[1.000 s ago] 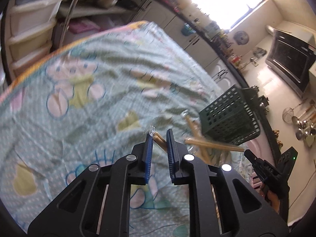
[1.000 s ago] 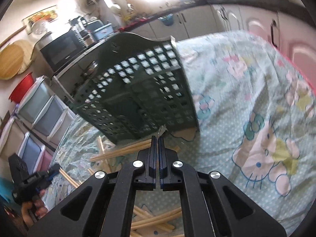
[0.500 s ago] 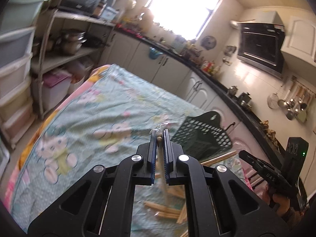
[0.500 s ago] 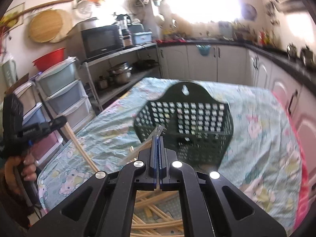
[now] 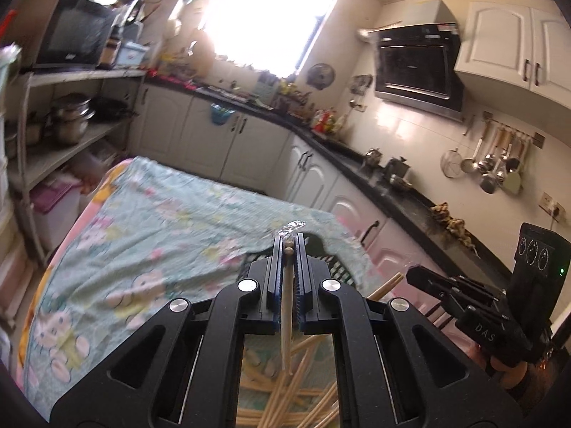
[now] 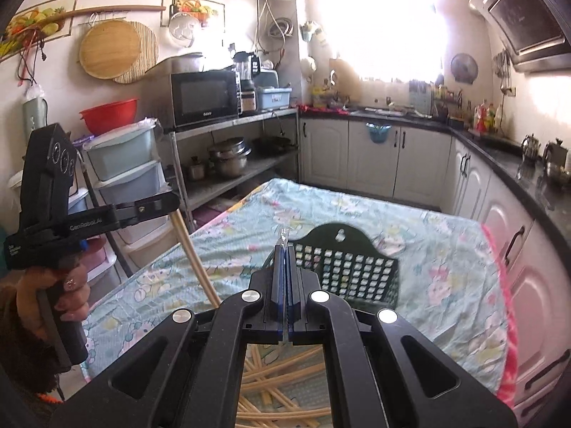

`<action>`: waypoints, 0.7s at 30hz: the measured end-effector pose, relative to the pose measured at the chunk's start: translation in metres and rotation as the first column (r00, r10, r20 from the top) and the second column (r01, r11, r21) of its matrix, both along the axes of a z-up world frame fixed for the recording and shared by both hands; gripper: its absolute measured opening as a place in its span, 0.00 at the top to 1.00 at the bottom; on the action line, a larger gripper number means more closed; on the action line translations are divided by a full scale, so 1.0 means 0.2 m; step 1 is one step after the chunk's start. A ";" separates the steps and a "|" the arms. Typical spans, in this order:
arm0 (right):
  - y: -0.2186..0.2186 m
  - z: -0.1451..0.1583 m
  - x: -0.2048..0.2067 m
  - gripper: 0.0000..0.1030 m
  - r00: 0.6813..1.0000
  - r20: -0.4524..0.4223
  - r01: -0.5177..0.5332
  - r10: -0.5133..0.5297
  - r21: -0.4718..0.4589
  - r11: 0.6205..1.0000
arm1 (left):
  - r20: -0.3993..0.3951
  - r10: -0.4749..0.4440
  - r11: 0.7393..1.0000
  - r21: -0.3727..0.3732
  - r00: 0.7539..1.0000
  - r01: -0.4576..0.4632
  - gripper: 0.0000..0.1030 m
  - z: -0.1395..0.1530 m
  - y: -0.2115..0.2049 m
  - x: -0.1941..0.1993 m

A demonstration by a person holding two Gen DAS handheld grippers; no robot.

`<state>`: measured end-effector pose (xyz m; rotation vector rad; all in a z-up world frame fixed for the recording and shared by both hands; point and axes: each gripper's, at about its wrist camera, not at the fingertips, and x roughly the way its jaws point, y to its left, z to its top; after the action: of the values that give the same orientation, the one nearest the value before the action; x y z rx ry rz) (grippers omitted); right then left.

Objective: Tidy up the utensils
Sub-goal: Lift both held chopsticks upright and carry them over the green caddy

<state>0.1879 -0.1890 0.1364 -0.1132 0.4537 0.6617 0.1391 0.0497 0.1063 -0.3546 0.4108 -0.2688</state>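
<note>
Both grippers are now rising clear of the table: the left gripper (image 5: 289, 240) clenching a chopstick (image 5: 285, 324), the right gripper (image 6: 284, 246) pinching clear wrapping, heading for the basket (image 6: 348, 267).

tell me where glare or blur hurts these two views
Left wrist view: the window is blown out white, washing the wall around it; the tablecloth print is smeared. Right wrist view: the window glares too, hazing the counter below; the green basket is slightly soft. Both bend straight lines at the edges.
</note>
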 end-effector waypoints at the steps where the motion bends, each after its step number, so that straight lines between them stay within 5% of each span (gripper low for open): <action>1: -0.01 0.02 0.00 0.99 1.000 0.007 0.005 -0.005 0.003 1.000 | 0.011 -0.006 1.000 0.003 1.000 0.006 0.97 0.03 -0.02 0.01; 21: -0.30 0.37 0.18 0.99 0.978 0.131 0.149 -0.162 0.103 0.983 | 0.190 0.015 0.998 0.054 0.982 -0.026 0.97 0.47 -0.14 0.21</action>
<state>0.2245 -0.2482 0.2113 -0.0348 0.2935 0.5160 0.1811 0.0220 0.2002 -0.2746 0.2265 -0.2677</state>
